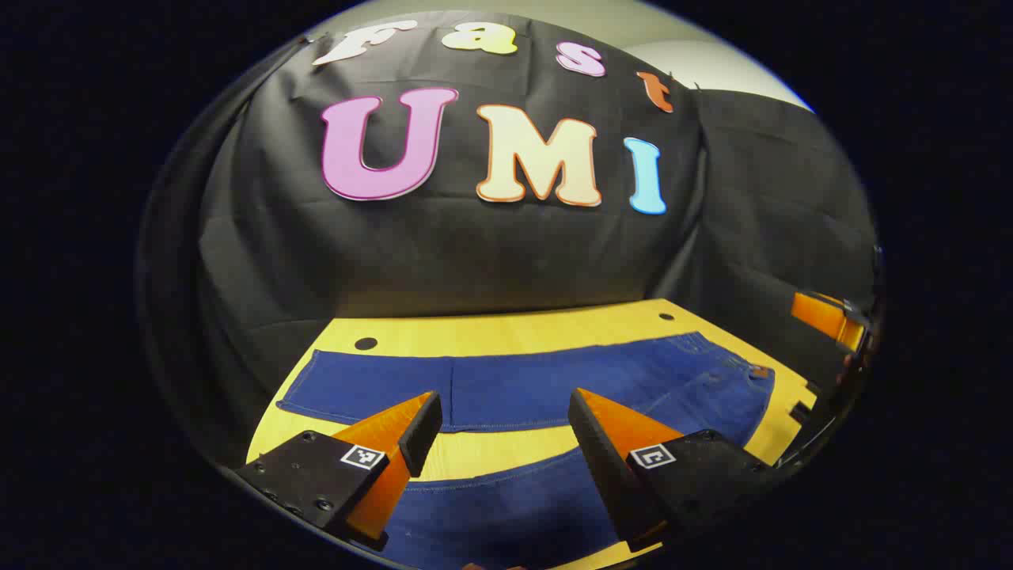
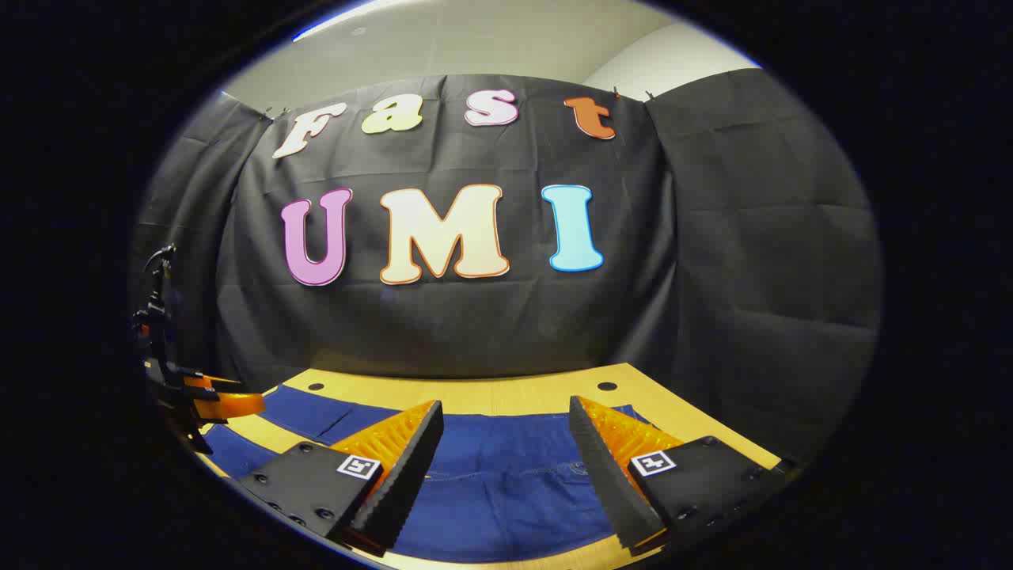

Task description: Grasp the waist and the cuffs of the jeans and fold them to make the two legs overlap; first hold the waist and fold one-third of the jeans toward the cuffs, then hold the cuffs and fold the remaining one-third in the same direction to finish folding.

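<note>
Both the left gripper (image 1: 505, 423) and right gripper (image 2: 505, 435) hover with fingers spread, the jeans (image 1: 554, 380) lying flat on the table (image 1: 491, 332) beneath and ahead of them

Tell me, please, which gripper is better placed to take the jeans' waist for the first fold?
Probably the right gripper: open, it hovers over the jeans' waist end. The left gripper, also open, hovers over the legs.

The jeans (image 1: 554, 388) run under the view's lower edge, near leg's cuff cut off.
</note>
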`<act>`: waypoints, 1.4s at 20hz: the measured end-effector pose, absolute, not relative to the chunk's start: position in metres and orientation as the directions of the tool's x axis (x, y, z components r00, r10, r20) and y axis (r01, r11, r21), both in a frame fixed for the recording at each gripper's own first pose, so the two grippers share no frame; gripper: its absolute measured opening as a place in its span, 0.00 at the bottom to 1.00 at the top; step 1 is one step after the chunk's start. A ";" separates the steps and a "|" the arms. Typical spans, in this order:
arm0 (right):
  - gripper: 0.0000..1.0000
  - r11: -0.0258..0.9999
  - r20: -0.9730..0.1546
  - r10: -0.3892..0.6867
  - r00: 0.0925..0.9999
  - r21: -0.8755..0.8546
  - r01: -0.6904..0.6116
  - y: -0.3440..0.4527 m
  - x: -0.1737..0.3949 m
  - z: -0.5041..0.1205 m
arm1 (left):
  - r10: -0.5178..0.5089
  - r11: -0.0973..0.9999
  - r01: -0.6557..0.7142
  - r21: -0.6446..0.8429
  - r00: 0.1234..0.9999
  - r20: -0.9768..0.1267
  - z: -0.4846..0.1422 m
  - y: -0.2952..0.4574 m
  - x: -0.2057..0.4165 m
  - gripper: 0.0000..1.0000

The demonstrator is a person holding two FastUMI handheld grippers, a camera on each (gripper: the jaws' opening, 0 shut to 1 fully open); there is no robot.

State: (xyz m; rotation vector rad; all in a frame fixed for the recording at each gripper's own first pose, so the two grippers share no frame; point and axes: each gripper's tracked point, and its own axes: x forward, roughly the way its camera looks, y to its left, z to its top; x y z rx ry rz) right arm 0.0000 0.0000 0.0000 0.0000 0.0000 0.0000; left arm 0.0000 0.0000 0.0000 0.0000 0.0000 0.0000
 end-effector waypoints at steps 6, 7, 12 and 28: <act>0.99 0.999 -0.064 -0.033 0.997 0.041 0.035 -0.013 -0.006 -0.021 | -0.102 0.985 0.128 0.118 0.974 -0.201 -0.064 0.033 -0.017 0.97; 0.99 0.998 -0.071 -0.037 0.997 0.045 0.040 -0.015 -0.008 -0.024 | -0.115 0.975 0.155 0.159 0.965 -0.237 -0.072 0.039 -0.022 0.97; 0.94 0.998 -0.102 -0.047 0.994 0.040 0.051 -0.023 -0.013 -0.032 | -0.181 0.885 0.347 0.311 0.871 -0.456 -0.121 0.064 -0.056 0.96; 0.97 0.999 -0.223 -0.020 0.975 0.020 0.025 -0.014 -0.024 -0.075 | -0.122 0.708 0.668 0.231 0.438 -0.891 -0.241 0.113 -0.163 0.90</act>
